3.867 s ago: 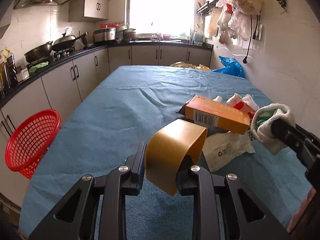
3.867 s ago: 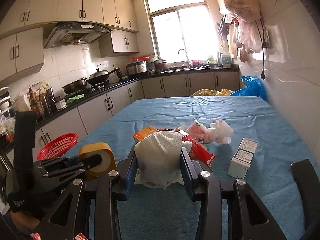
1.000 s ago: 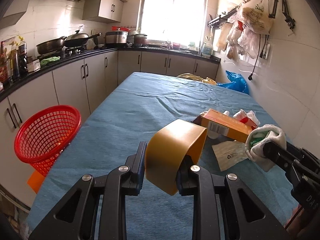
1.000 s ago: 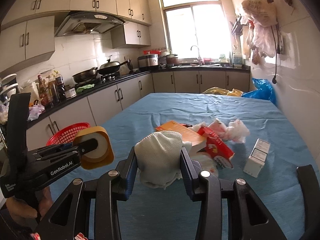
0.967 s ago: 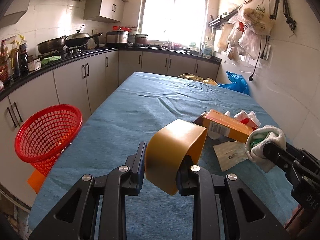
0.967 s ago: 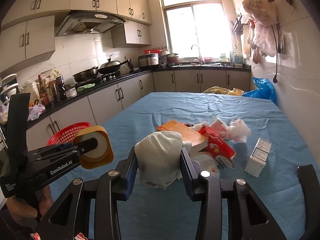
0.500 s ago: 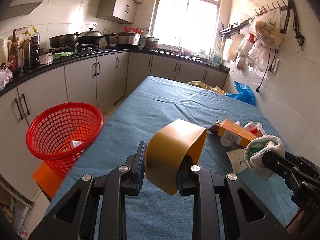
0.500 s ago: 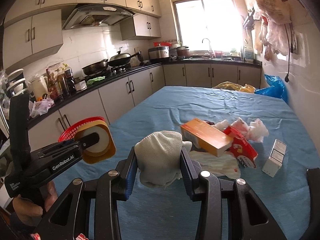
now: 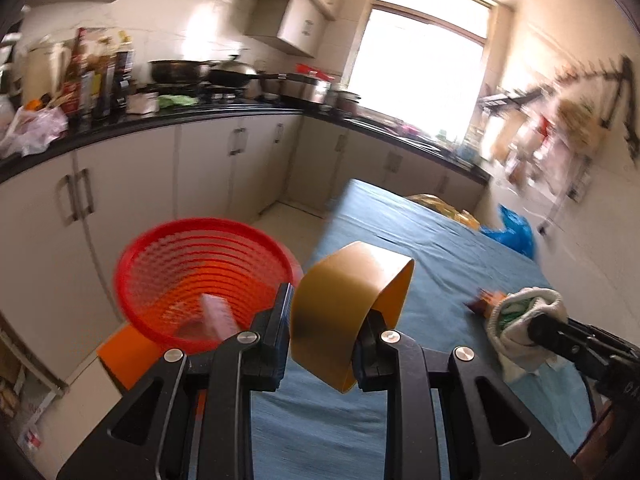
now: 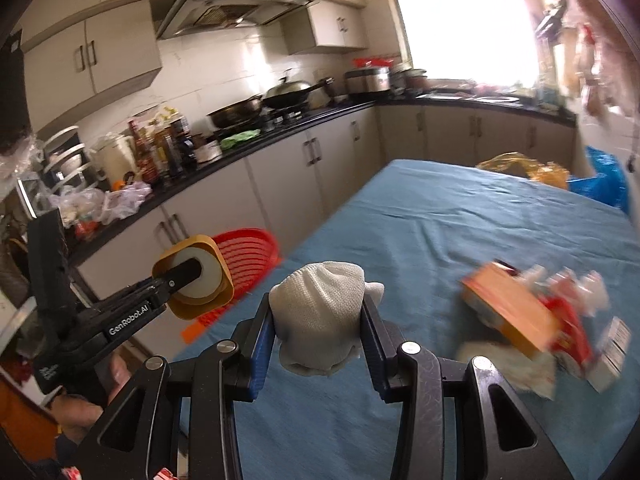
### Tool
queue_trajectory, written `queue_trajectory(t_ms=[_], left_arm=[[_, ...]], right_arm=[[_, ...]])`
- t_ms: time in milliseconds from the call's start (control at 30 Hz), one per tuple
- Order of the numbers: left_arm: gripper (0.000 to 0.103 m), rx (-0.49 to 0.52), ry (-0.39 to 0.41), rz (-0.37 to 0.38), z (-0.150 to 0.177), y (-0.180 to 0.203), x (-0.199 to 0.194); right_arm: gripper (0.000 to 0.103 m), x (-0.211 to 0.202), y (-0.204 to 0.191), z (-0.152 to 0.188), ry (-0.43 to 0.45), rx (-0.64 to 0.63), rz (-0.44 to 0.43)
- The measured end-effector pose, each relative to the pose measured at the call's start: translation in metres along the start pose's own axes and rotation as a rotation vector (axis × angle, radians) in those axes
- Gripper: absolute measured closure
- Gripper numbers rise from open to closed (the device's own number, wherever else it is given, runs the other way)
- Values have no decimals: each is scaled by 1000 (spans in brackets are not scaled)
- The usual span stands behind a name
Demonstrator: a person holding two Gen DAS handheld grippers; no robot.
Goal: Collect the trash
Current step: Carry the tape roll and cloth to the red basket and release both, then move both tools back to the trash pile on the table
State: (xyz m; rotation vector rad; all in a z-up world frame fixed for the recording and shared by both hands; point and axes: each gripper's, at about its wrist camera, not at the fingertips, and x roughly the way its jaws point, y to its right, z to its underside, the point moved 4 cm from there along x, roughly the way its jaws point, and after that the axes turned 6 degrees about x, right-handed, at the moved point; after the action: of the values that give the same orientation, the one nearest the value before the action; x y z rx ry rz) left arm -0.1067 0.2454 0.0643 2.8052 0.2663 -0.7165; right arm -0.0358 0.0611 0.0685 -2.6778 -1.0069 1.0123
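You held a smooth, semi-glossy yellow tape roll (image 9: 348, 312) in matt black plastic fingers (image 9: 276, 332) with bright metal screws. Your other gripper pinched a coarse-knit white cloth (image 10: 318, 312). The table (image 10: 460, 232) wore a matt, creased blue fabric cover. At the left, the red basket (image 9: 200, 272) was glossy plastic mesh.
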Motion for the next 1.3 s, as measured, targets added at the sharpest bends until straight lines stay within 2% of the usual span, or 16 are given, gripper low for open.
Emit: queue_trajectory(t_ms=[267,500,567,600,667,700,733,933,1100,1300], left_arm=[[79,-70,-36,-142,-14,-75,27],[79,-100,-63,-196,-16,-108,47],[79,-108,-67,-198,-17,-112,50],[76,-111,-68,-200,-17,-113,52],[64,-112,-75,-204,-17,-115,55],[55,-111,-76,-206,-17,-115,56],[51,-110,-70,-210,-17,-114,55],[49,-74,-40,-206,-18,-93,43],[41,-50,-9,-126,-11,-56,25],[41,46,-57,-10,9,8,30]], right_arm=[[59,77,-49,-32,-114,9,-127],[59,143,-78,-47,-174,27,-165],[55,160,-83,-49,-195,44,-179],[55,166,-83,-51,-197,52,-178],[53,175,-83,-53,-202,63,-178],[53,175,-81,-52,-201,70,-180],[53,174,-78,-53,-196,79,-182],[53,142,-52,-53,-145,100,-185],[51,95,-26,-39,-82,68,-143],[51,38,21,-7,-35,102,-86]])
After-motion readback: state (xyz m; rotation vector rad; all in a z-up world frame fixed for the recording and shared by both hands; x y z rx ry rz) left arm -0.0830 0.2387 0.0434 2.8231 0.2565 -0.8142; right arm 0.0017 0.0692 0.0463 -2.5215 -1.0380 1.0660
